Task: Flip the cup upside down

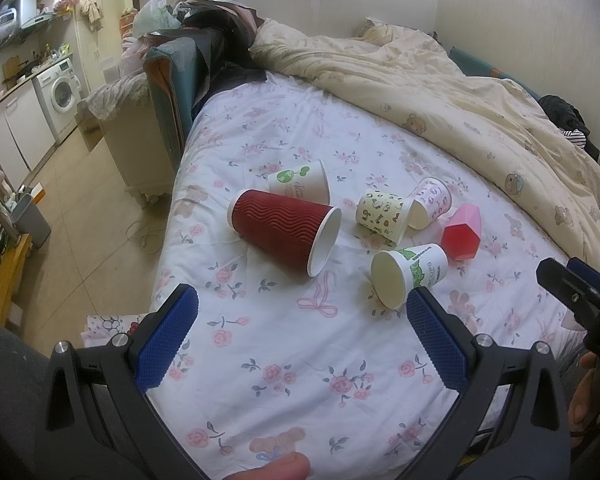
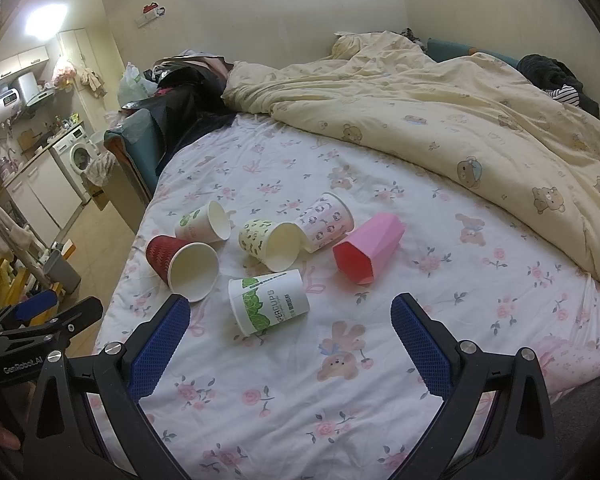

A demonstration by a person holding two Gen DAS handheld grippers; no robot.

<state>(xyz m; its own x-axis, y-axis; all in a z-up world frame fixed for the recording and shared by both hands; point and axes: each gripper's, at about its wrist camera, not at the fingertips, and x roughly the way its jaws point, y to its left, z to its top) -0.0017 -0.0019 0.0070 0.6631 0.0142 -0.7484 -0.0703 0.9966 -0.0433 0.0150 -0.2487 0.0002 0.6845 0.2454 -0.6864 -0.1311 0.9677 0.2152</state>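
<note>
Several cups lie on their sides on the floral bed sheet (image 1: 284, 360). A red ribbed cup (image 1: 284, 232) (image 2: 180, 262), a white cup with green leaves (image 1: 410, 272) (image 2: 268, 300), a cream patterned cup (image 1: 384, 216) (image 2: 270, 242), a pink-printed cup (image 1: 430, 202) (image 2: 328, 220), a pink faceted cup (image 1: 462, 236) (image 2: 368, 248) and another white-green cup (image 1: 298, 180) (image 2: 204, 222). My left gripper (image 1: 300, 308) is open and empty, near side of the cups. My right gripper (image 2: 290, 312) is open and empty, just short of the leaf cup.
A cream bear-print duvet (image 1: 460, 92) (image 2: 460, 120) is bunched along the far and right side of the bed. The bed's left edge drops to a tiled floor (image 1: 92, 208). A washing machine (image 1: 60, 92) and a grey bin (image 1: 32, 220) stand at left.
</note>
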